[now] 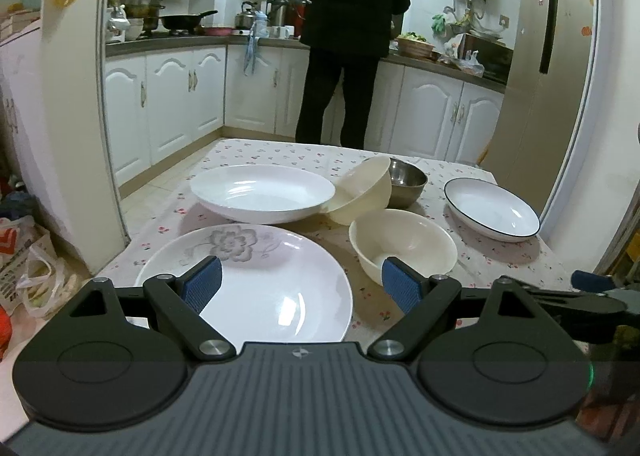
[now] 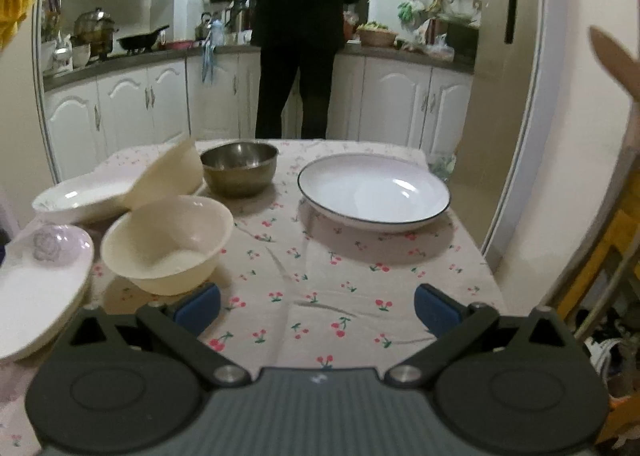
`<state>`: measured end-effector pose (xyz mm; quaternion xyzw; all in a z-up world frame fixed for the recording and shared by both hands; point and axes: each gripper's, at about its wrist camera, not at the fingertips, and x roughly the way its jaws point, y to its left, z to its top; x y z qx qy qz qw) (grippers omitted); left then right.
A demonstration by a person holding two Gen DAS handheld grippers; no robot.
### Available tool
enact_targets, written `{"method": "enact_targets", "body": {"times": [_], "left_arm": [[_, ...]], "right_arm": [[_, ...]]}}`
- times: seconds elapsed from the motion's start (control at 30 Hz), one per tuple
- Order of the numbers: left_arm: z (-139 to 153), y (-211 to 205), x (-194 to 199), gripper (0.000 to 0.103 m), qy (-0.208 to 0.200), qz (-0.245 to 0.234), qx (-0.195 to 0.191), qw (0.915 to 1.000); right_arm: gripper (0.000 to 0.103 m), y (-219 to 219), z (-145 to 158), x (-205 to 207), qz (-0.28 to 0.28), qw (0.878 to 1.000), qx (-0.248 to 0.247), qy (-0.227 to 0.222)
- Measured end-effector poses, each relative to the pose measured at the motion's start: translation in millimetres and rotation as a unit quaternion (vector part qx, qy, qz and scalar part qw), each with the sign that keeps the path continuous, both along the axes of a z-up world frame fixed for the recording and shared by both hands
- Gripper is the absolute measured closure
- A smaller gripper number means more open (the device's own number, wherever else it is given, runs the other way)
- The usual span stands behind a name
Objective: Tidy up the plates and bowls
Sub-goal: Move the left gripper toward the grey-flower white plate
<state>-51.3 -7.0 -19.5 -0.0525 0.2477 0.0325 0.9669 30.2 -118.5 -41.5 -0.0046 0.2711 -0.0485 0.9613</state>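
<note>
A flower-print plate [image 1: 256,288] [image 2: 36,288] lies nearest, under my open left gripper [image 1: 302,282]. Behind it sits a large white plate [image 1: 262,193] [image 2: 84,193], with a cream bowl [image 1: 360,191] [image 2: 168,173] tilted against its rim. Another cream bowl [image 1: 404,246] [image 2: 168,242] stands upright in the middle. A steel bowl [image 1: 408,181] [image 2: 240,167] is at the back. A dark-rimmed white plate [image 1: 492,211] [image 2: 374,189] lies to the right. My right gripper [image 2: 316,306] hangs open over bare cloth, its left finger just in front of the upright cream bowl.
The table wears a cherry-print cloth [image 2: 320,276], with its right edge near a fridge [image 1: 552,55]. A person in dark clothes [image 1: 352,39] stands at the kitchen counter beyond the table. Bags [image 1: 28,268] lie on the floor to the left. A hand [image 2: 616,59] shows at the right edge.
</note>
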Motion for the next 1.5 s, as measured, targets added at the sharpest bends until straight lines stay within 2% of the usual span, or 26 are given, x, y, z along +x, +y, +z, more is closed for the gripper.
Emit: {"method": "enact_targets", "body": {"times": [0.23,0.6,1.2,1.5], "left_arm": [[-8,-2,-17,0.000,0.004,0.003,-0.001,1.0000],[-8,-4,-45,0.000,0.003,-0.001,-0.008,1.0000],[9,-6,-51,0.000,0.008,-0.013,-0.020,0.9997],[11,-2,-44,0.000,0.029,-0.021,-0.015,0.9992]], "right_arm": [[0.001,8,17,-23,0.006,1.000,0.000,-0.018],[0.001,20,24,-43,0.023,0.999,-0.002,-0.030],[0.001,17,21,-55,0.019,0.999,0.005,-0.036],[0.001,14,14,-54,0.026,0.999,0.019,-0.031]]}}
